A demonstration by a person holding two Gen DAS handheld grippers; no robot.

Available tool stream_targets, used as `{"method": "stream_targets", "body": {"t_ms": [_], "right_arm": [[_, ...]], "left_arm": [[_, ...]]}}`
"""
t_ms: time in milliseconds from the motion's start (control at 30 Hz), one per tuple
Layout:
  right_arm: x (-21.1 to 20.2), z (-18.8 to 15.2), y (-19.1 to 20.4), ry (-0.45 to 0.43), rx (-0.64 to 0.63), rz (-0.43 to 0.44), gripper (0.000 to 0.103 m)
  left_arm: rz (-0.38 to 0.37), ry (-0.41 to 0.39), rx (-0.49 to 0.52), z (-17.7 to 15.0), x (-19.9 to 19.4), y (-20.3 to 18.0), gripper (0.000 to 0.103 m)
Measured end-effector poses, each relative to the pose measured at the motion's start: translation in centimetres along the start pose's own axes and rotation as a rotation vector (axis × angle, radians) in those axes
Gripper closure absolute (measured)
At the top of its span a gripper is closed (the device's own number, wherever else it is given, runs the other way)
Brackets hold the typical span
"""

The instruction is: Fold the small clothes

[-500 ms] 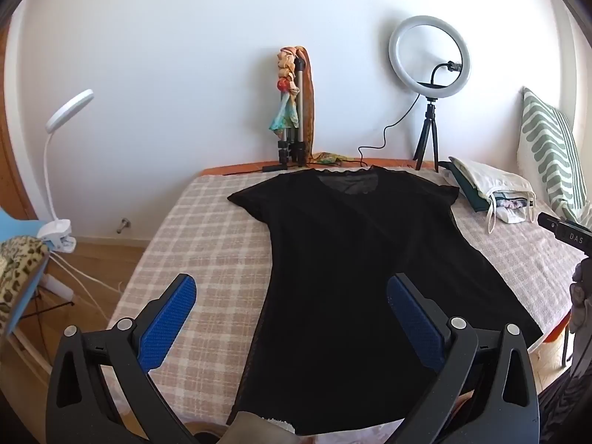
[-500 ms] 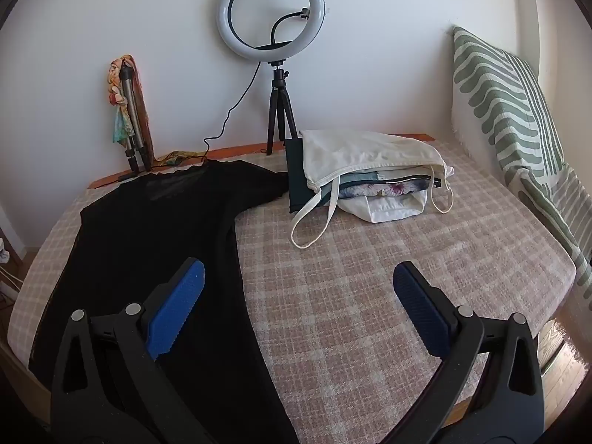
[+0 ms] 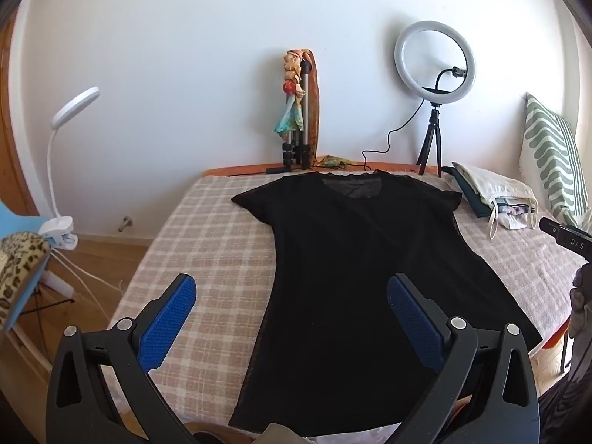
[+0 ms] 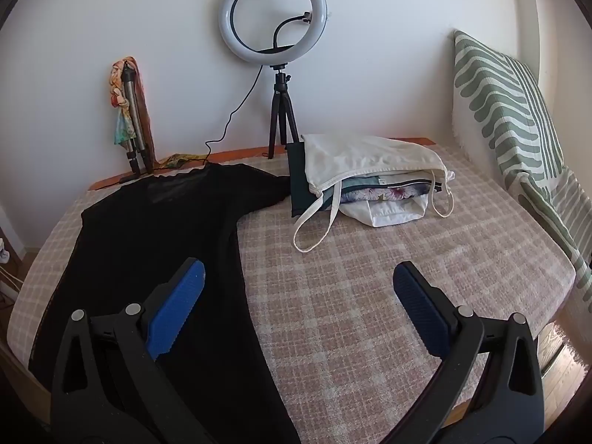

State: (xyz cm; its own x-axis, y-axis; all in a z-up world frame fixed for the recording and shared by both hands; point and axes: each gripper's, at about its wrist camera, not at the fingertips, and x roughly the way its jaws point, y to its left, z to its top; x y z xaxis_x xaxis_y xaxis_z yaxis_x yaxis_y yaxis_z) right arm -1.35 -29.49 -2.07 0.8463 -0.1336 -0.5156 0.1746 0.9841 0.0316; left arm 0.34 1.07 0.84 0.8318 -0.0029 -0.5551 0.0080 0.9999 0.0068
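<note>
A black short-sleeved top [image 3: 355, 277] lies spread flat on the checked bed [image 3: 207, 244], neckline at the far end and hem toward me. My left gripper [image 3: 292, 296] is open and empty, held above the hem's left part. The top also shows in the right wrist view [image 4: 155, 244], at the left. My right gripper [image 4: 299, 285] is open and empty, above the top's right edge and the bare bedcover [image 4: 407, 244].
A white tote bag with folded clothes [image 4: 373, 185] lies at the bed's far right. A ring light on a tripod [image 4: 275, 37] and a wrapped tripod [image 3: 299, 111] stand by the wall. A striped cushion [image 4: 518, 111] leans at the right. A clip lamp [image 3: 63, 170] stands left.
</note>
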Motion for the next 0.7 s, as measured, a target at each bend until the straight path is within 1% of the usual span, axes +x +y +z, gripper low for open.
{"method": "stream_targets", "body": {"t_ms": [700], "right_arm": [[0.01,0.11,0.03,-0.005,-0.005,0.002,0.0]], "left_arm": [[0.005,-0.012,-0.002,-0.13,-0.21,-0.25,0.0]]}}
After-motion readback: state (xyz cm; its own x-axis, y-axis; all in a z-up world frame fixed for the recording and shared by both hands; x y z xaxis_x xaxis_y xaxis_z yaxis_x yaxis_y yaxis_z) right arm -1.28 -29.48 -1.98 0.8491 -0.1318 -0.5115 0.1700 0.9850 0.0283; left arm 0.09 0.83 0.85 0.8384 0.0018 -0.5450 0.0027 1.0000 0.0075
